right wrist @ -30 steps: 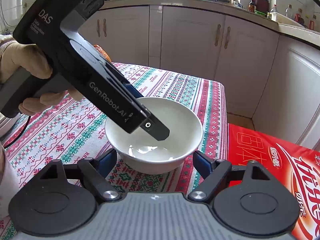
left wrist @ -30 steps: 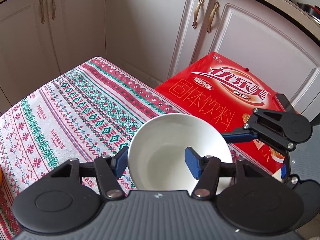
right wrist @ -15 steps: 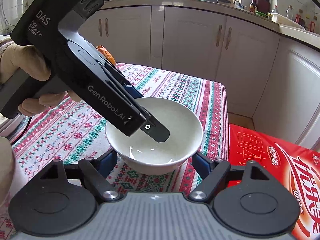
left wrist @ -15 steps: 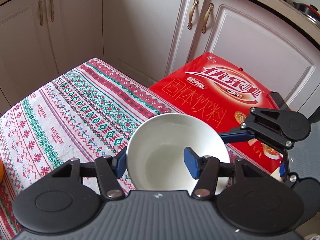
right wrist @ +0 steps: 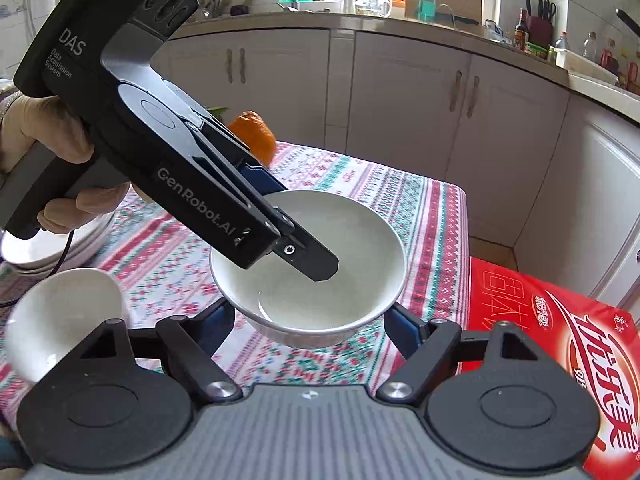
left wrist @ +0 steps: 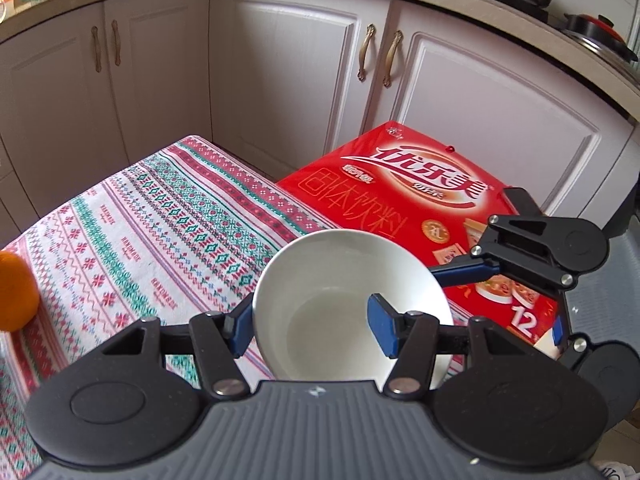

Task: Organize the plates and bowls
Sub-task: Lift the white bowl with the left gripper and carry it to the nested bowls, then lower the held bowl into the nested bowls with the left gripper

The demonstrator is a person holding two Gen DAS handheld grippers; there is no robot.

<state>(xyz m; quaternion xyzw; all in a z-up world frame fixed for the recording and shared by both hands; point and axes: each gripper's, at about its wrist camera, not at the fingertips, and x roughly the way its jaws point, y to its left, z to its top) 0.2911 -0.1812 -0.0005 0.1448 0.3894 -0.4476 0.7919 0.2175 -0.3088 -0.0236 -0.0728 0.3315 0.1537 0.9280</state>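
Note:
A white bowl (left wrist: 340, 280) (right wrist: 352, 248) is lifted above the patterned tablecloth (left wrist: 140, 240). My left gripper (left wrist: 310, 328) is shut on its rim, one finger inside the bowl and one outside. In the right wrist view the left gripper's finger (right wrist: 308, 258) reaches into the bowl. My right gripper (right wrist: 308, 324) is open, its blue pads either side of the bowl's base, not touching it. A second white bowl (right wrist: 64, 320) sits at the lower left, and stacked white plates (right wrist: 48, 248) lie behind it.
A red drink carton (left wrist: 420, 200) (right wrist: 560, 340) stands beside the table's right edge. An orange (right wrist: 254, 136) (left wrist: 16, 292) sits on the cloth. White kitchen cabinets (left wrist: 280, 80) stand behind the table.
The left gripper has lifted the bowl off the cloth and drawn it back. The second bowl and the plates have come into the right wrist view.

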